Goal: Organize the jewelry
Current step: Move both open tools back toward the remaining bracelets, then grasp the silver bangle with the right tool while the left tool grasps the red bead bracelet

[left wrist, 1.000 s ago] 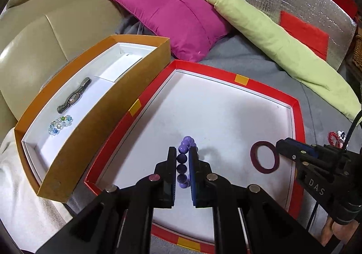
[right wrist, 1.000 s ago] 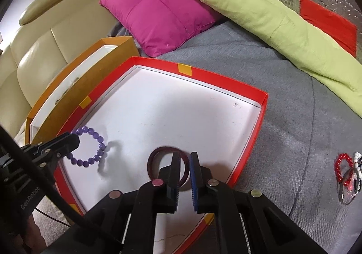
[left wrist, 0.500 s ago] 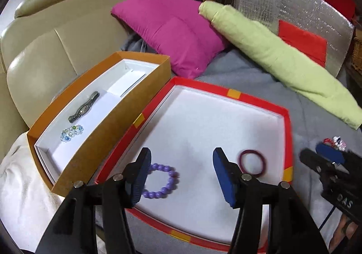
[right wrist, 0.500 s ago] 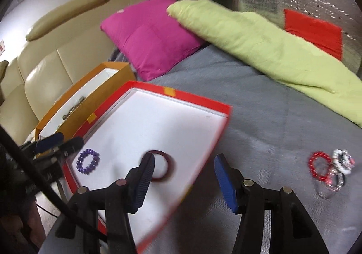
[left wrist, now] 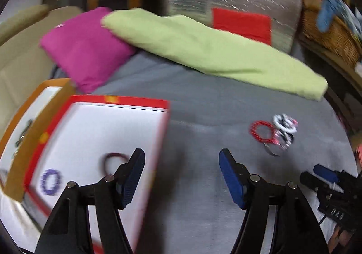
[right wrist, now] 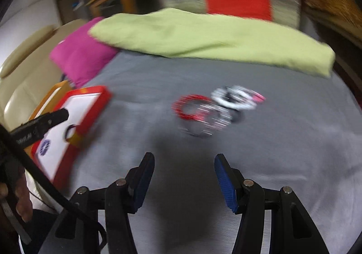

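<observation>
Both hand-held grippers, left (left wrist: 182,169) and right (right wrist: 184,173), are spread wide and empty. We should bring the right one down slowly over the red bracelet (right wrist: 189,106) on the gray bed cover (right wrist: 282,152), separating it from the tangled pile (right wrist: 230,104). The red tray (left wrist: 117,101) holds two pieces: a purple bracelet (left wrist: 51,181) and a dark ring (left wrist: 113,160).

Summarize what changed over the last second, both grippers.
Both grippers let go and swung right. The left gripper released the purple bead bracelet; the right gripper released the dark red bangle. Both now open, empty, over the grey bedcover, facing the loose bracelet pile. Unchanged: both pieces lie in the red tray; orange box beside it.
</observation>
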`<state>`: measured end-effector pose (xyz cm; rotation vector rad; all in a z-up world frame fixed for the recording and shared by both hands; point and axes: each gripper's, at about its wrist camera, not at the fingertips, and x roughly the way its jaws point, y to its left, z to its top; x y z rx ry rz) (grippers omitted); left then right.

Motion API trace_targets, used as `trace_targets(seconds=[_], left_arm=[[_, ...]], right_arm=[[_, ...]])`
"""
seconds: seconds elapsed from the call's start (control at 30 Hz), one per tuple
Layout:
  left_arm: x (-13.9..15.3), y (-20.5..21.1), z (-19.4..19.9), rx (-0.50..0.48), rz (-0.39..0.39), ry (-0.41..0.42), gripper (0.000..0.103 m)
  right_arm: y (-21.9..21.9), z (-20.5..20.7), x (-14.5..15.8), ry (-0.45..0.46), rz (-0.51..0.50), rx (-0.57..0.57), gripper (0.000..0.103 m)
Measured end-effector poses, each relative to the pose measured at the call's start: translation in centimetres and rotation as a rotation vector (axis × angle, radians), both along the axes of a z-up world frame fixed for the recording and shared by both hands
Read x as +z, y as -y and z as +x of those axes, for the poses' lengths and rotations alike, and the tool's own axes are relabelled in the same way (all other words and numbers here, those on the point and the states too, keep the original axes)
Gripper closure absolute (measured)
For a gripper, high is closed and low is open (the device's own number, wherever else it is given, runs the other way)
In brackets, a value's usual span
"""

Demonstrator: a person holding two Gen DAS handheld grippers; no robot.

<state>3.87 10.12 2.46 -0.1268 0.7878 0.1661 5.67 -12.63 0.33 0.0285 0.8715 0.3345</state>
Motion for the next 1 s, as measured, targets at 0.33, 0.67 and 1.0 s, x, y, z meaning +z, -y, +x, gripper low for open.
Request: trace_targets(seconds=[0.33,0.67,1.0], left_arm=[[-2.8,3.7,1.5,-0.061,0.032,-0.031,0.034],[-2.5,1.9,0.8,-0.010,0.001,-0.002,0.034],[-2.6,2.6,1.3,-0.038,-0.014,-0.019,0.034]], right_arm=[[1.6,4.4,-2.1,-0.126,0.104,-0.051,0.063],[-0.6,7.8,-3.6,-0.200,0.127,-0.171,0.089],[3.4,5.5,-2.7,-0.141,0.091,-0.163,0.101]])
